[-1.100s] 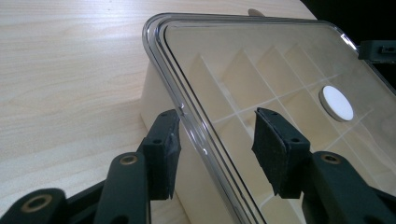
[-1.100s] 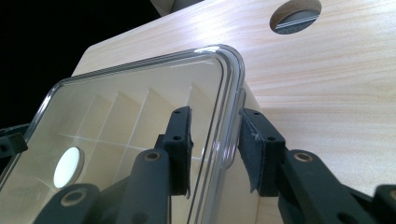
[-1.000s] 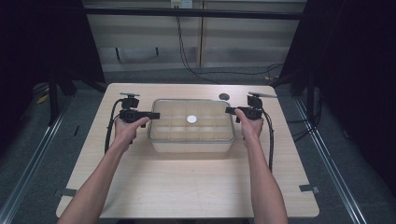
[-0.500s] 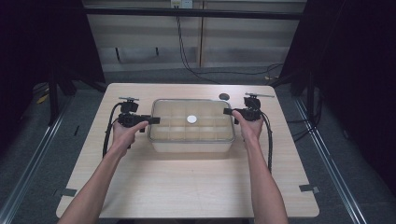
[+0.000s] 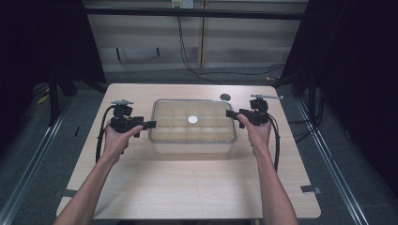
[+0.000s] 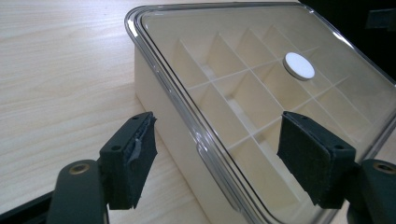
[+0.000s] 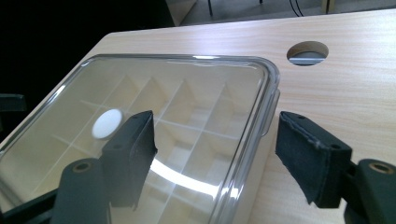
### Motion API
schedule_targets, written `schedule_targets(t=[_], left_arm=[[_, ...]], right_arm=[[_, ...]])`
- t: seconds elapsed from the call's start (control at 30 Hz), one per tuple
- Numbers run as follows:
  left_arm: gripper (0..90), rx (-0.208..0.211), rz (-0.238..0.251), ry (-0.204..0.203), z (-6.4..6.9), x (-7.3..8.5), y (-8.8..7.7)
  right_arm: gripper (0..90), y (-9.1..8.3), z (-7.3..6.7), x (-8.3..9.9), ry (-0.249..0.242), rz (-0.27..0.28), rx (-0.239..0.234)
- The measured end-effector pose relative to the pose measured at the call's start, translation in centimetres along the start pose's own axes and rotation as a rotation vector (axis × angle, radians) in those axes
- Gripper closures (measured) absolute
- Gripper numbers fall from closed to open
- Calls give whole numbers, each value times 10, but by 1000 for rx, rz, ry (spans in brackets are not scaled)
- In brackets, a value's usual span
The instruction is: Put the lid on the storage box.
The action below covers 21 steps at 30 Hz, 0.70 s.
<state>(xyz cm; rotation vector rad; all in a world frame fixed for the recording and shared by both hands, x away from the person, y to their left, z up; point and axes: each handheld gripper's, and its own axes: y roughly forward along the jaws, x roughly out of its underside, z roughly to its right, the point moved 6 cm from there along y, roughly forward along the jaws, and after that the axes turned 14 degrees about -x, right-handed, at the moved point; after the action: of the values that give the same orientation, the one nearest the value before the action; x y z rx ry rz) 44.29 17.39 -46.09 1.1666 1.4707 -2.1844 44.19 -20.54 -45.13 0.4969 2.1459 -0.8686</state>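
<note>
A clear plastic compartment box [image 5: 192, 136] stands mid-table, its transparent lid [image 6: 243, 70] on top with a small white disc [image 5: 193, 120] at the centre. My left gripper [image 5: 149, 124] is at the box's left end. In the left gripper view it is open [image 6: 219, 135], and its jaws straddle the lid's rim without touching it. My right gripper [image 5: 230, 114] is at the right end, also open [image 7: 217, 128], one jaw over the lid [image 7: 187, 93] and one outside the rim. The white disc [image 6: 299, 65] [image 7: 107, 123] sits beyond both pairs of jaws.
The wooden table [image 5: 187, 187] has a round cable hole [image 5: 225, 97] [image 7: 307, 51] behind the box's right end. Cables trail from both grippers along the table's sides. Dark floor and metal rails surround the table.
My left gripper has drifted slightly toward the near side along the box's left end. The right gripper has barely shifted. The box has not moved.
</note>
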Motion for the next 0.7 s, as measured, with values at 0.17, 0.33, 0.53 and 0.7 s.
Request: schedule_targets(t=[0.17,0.33,0.53,0.7], left_arm=[[348,-10,36,30,-3,5,-15],[358,-25,56,30,-9,11,-27],[318,-55,78,103,-3,21,-44],[329,-20,86,82,1,29,-60]], right_arm=[[285,-15,-12,4,-23,2,-25],[332,-31,-26,9,-58,42,-46],[335,-44,-35,25,-62,39,-73],[336,-57,-42,36,-77,37,-67]])
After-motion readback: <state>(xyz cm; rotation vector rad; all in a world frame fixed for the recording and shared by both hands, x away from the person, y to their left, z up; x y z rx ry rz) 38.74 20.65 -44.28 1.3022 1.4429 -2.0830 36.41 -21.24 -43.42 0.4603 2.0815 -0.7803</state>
